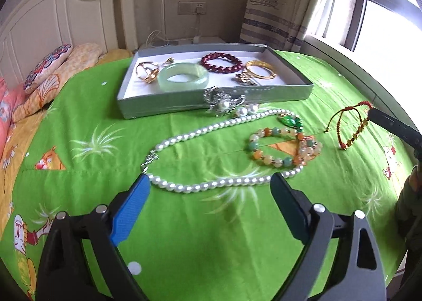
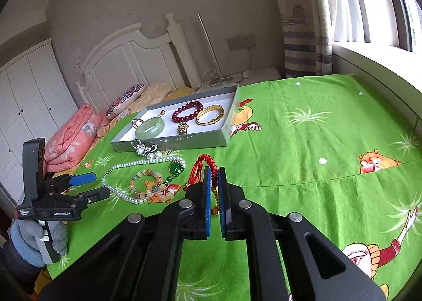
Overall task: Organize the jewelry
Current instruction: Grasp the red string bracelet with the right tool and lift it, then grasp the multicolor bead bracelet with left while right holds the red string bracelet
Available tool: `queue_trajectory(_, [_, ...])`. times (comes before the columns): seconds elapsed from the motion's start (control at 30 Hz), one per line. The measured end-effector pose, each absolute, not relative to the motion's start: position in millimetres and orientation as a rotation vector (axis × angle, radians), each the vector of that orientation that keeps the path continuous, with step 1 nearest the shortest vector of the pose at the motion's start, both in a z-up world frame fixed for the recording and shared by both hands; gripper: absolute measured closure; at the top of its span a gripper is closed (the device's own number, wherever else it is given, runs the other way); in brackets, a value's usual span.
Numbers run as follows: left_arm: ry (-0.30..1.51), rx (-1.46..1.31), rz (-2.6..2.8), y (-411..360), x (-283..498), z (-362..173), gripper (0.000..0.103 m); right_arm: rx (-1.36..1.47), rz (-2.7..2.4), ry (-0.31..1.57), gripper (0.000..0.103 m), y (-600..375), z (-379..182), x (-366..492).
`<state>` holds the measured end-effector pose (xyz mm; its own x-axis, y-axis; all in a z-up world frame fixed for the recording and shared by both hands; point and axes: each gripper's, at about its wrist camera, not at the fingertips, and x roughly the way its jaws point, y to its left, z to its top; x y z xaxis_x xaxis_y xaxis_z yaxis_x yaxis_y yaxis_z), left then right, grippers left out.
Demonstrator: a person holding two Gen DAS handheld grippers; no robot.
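Left wrist cam: sits behind its own hand-held gripper (image 1: 209, 182), whose fingers fill the lower frame. Looks down and forward across the green bedsheet (image 1: 184, 235) to the grey tray (image 1: 168, 107) at upper centre, with the headboard (image 1: 52, 18) upper left and the window (image 1: 390, 26) upper right. Close view: the pearl necklace (image 1: 184, 137) lies just past the fingertips.

Right wrist cam: same mounting, own hand-held gripper (image 2: 214, 177) at lower centre. It stands further right and shows more of the room: wardrobe (image 2: 29, 95) on the left, window (image 2: 374, 2) upper right, tray (image 2: 168, 142) at centre left.

Shared: tray, pearl necklace (image 2: 124, 169), sheet (image 2: 316, 142), headboard (image 2: 126, 60). The right view also catches the left hand-held gripper (image 2: 99, 184) at left edge.
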<state>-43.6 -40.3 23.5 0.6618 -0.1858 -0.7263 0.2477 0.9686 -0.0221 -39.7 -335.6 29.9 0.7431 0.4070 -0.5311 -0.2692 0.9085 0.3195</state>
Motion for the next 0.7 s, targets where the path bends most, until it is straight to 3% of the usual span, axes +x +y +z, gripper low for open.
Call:
queue_trajectory(0.2, [0.786,0.298,-0.370,-121.4,-37.1,20.9,0.040,0.298,0.377,0.643,0.095,-347.0,24.6,-36.4])
queue_trajectory(0.27, [0.800,0.346,-0.386,-134.0,-32.4,14.9,0.057,0.303,0.379,0.640,0.095,-347.1,25.5,-36.8])
queue_trajectory(0.47, [0.823,0.369,-0.435,-140.9,-26.2,8.0,0.092,0.314,0.392,0.641,0.095,-347.6,26.3,-36.7])
queue_trajectory(0.7, [0.741,0.328,-0.462,-138.1,-38.5,25.9,0.094,0.315,0.392,0.636,0.095,-348.6,26.7,-37.2])
